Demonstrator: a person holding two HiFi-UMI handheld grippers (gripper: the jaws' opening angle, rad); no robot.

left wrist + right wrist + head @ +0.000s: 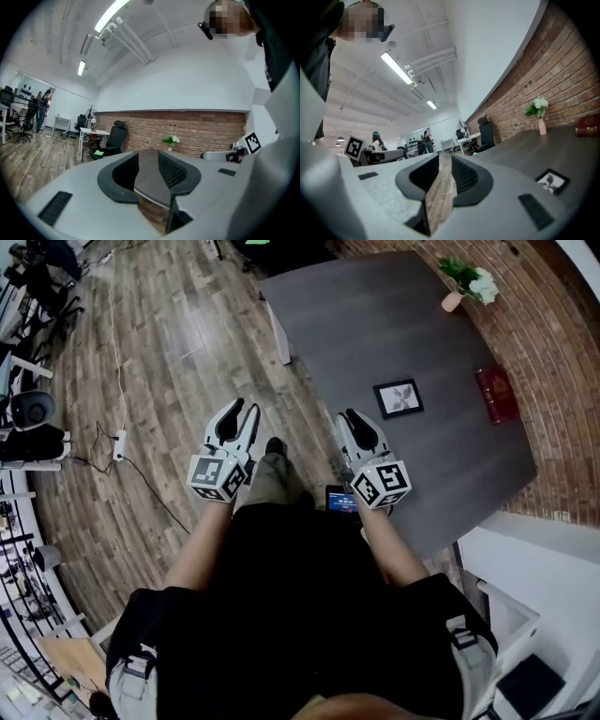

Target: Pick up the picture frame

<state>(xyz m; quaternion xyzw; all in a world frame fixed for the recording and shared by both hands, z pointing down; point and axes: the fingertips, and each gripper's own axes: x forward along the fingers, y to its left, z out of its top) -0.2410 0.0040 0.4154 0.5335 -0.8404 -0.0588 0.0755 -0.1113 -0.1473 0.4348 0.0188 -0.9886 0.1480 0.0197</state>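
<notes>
- We see a dark grey table (375,324) on a wood floor (169,352). We tell every place from this table.
- The picture frame (398,397) lies flat near the middle of the table. It has a black rim with a white-edged picture inside.
- The left gripper (244,411) is off the table, over the floor by the table's near edge. Its jaws are a little apart and hold nothing.
- The right gripper (348,418) is at the table's near edge, well apart from the frame. Its jaws are apart too, with nothing between them.
- The marker cubes (381,484) show black-and-white square shapes, not words.
- A red book (495,394) lies at the table's brick-wall edge, near the frame. Its print is too small to read.
- A pink vase of flowers (466,282) stands at the table's far corner.
</notes>
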